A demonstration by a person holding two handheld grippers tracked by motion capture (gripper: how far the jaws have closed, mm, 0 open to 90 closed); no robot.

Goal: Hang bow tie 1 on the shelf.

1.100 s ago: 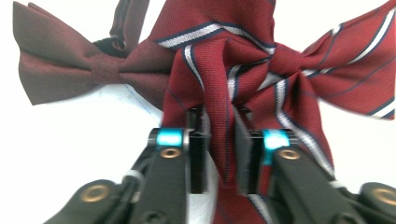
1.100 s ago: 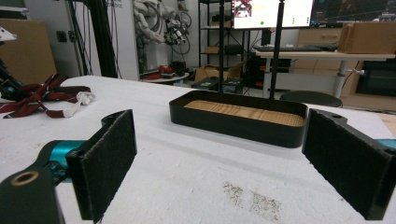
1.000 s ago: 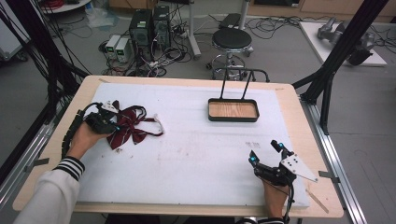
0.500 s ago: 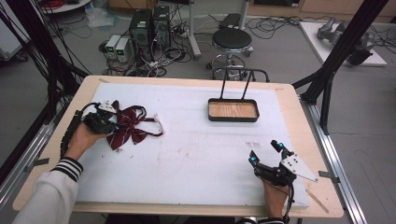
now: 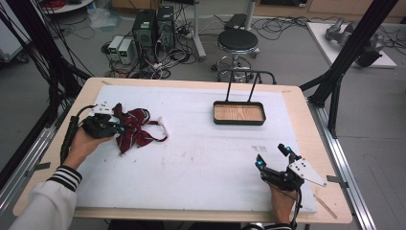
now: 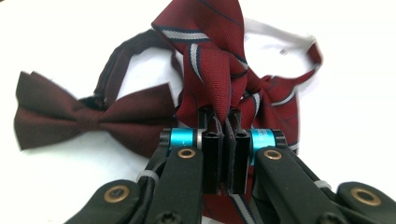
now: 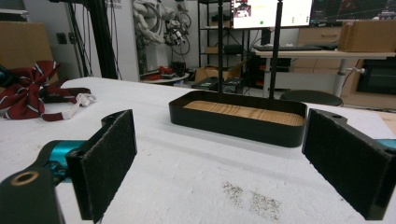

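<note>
Bow ties (image 5: 136, 129) lie left on the table (image 5: 201, 158); tray (image 5: 239, 113) apparently farther back right.

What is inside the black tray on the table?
The black tray holds nothing loose; its light wooden floor shows bare. In the right gripper view, the near wall covers the front strip of that floor.

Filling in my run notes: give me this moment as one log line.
left hand-held gripper: shut on striped tie | right hand-held gripper: open, nothing between | bow tie: on table | tray: nothing inside
</note>
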